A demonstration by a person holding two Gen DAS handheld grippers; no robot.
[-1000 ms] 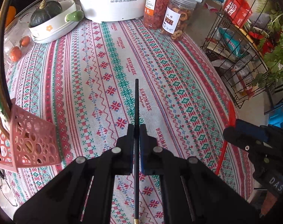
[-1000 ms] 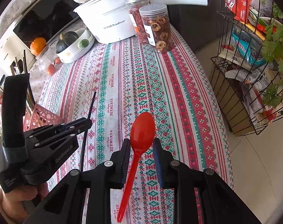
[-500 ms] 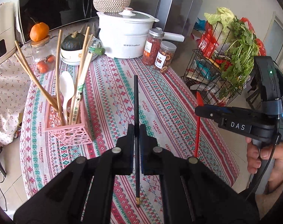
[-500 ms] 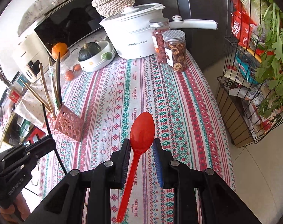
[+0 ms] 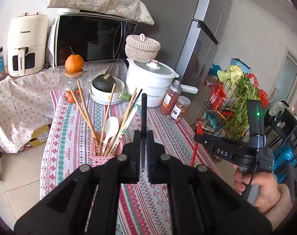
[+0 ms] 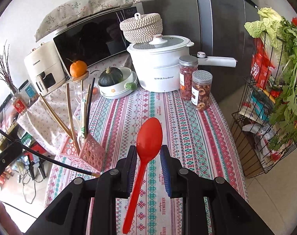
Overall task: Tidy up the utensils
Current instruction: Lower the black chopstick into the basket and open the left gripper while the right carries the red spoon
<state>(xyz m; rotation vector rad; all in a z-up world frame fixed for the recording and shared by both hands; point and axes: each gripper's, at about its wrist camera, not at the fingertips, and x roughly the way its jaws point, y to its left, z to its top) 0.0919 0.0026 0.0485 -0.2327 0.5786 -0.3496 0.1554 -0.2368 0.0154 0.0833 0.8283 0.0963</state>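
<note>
— Both grippers have risen since a second ago: the pink holder [image 5: 101, 152] then sat at the left margin of the left wrist view, now it stands just ahead of the left gripper [image 5: 143, 150].

— Where does it stand on the table [image 6: 187, 137]?

— Near the left edge, towards the near corner, with wooden chopsticks [image 5: 85, 113] and a white spoon [image 5: 111, 125] upright in it. That looks to be where loose utensils belong.

— And the left gripper?

— Its jaws are pinched narrow on a black chopstick [image 5: 143, 117], which runs forward between them, its far end just right of the holder, probably lined up for dropping in.

— The right gripper [image 6: 148, 154]?

— Clamped on a red spoon [image 6: 148, 137] by the neck, bowl forward, handle trailing back, over the table's middle and well apart from the holder, likely waiting its turn.
</note>
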